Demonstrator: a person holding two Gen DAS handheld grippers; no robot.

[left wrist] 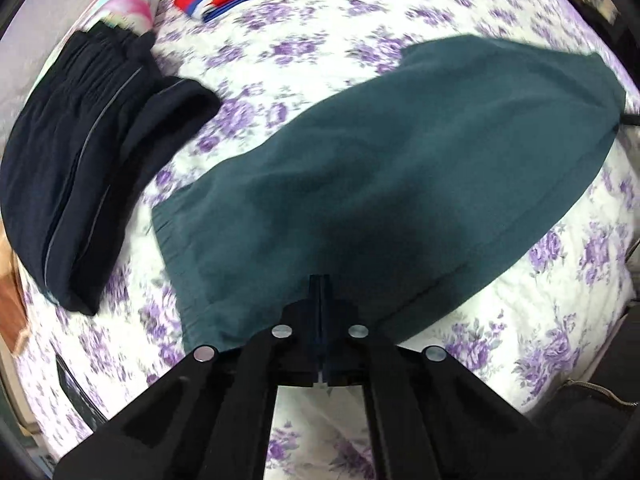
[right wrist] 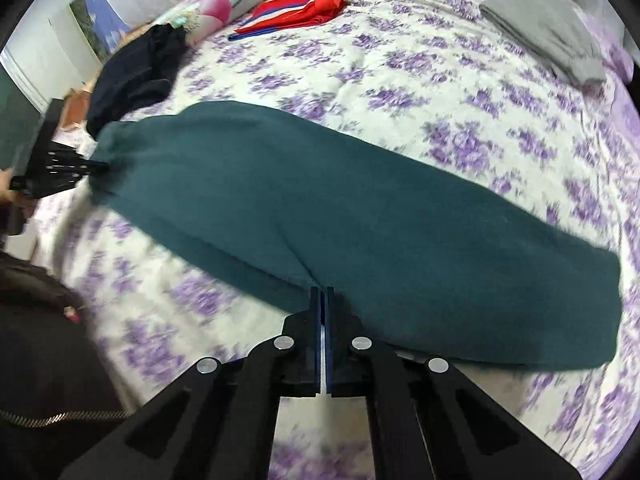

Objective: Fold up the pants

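- Teal pants (left wrist: 360, 168) lie stretched in a long band across the flowered bedspread (left wrist: 320, 52), raised a little along the near edge.
- Left gripper (left wrist: 320, 280): fingers pressed together on the near edge of the pants close to the cuffed end, with fabric pinched between them.
- Right gripper (right wrist: 322, 292): fingers pressed together on the near edge of the pants, where a crease runs up from the pinch point.
- In the right wrist view, the left gripper (right wrist: 100, 166) shows at the far left end of the pants, touching the fabric.
- Black pants (left wrist: 80, 152) lie folded on the bedspread, near the teal pants but apart from them.
- Red garment with blue and white stripes (right wrist: 296, 12) lies farther back.
- Grey folded cloth (right wrist: 548, 36) rests near the far right edge.
- Pastel pillow (right wrist: 224, 4) sits behind the black pants.
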